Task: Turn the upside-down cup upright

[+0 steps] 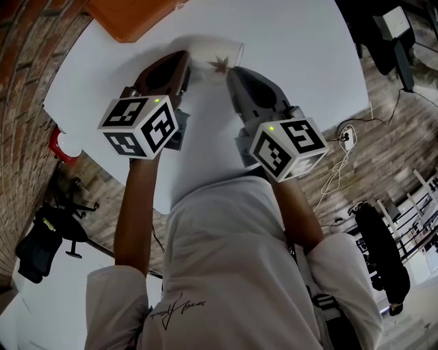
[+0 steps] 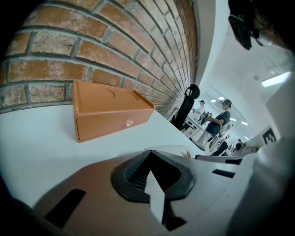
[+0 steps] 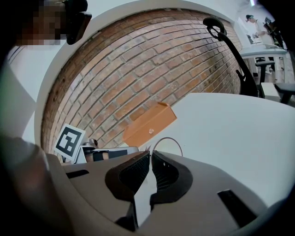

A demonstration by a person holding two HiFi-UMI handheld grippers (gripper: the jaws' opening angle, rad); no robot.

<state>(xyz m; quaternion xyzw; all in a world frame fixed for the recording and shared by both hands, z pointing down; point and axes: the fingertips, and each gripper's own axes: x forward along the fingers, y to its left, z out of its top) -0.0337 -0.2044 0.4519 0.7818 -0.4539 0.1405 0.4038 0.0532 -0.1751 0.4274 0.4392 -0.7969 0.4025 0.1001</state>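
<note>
Currently logged, left to right. Left gripper [image 1: 182, 60] [image 2: 148, 153]: I read its jaws as together at the tips, nothing between the dark ribbed pads [image 2: 131, 173], only a white sliver of table showing behind them. It sits just left of the cup, whether touching I cannot tell. Cup [image 1: 217, 58] [image 2: 185, 152] [image 3: 168, 139]: white, with a brown leaf print, off upright and tilted on its side between the two gripper tips, blurred in the head view, its open rim toward the right. Right gripper [image 1: 233, 70] [image 3: 150, 154]: jaws nearly together with a thin slit left, and the cup's rim arcs out from their tips, so I take them as pinched on the cup's wall at the rim. Table [image 1: 301, 55]: white, bearing an orange box [image 1: 130, 14] [image 2: 108, 113] [image 3: 150, 124] with a small clear knob, well beyond the cup by the brick wall [image 2: 115, 41] [image 3: 138, 69]. Red object [image 1: 58, 143]: at the table's left edge, well apart from both grippers. Nothing stands between the grippers and the cup.
</note>
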